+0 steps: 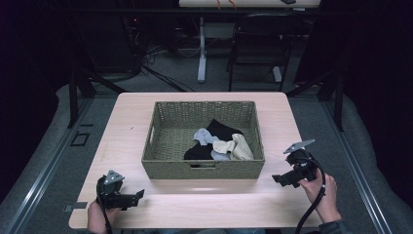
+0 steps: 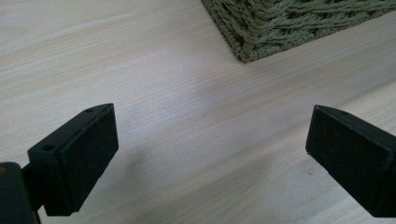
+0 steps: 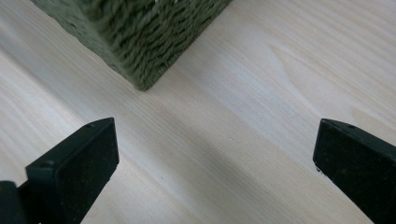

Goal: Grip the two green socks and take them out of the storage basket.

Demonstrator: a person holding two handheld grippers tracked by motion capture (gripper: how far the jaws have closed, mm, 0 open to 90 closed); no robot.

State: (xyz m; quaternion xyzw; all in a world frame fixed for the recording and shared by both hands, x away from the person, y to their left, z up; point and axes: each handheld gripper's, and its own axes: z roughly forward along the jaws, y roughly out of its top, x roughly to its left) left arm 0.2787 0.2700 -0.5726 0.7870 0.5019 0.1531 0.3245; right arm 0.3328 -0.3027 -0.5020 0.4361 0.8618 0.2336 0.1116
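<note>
Both tools, left tool [image 1: 141, 194] and right tool [image 1: 275, 178], spread wide over bare table [image 1: 204, 204] beside basket [image 1: 202, 169] corners.

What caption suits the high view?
Two open claws, left and right, flank a woven basket of socks.

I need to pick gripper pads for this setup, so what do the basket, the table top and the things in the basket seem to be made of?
Basket: woven olive-green fibre, probably grass or paper cord; twisted strands show up close, matte.
Table: pale wood or wood-look laminate; fine grain lines, faint sheen.
Things in the basket: soft cloth, black, grey and cream, lying limp and crumpled; probably socks, the weave too small to tell.
</note>
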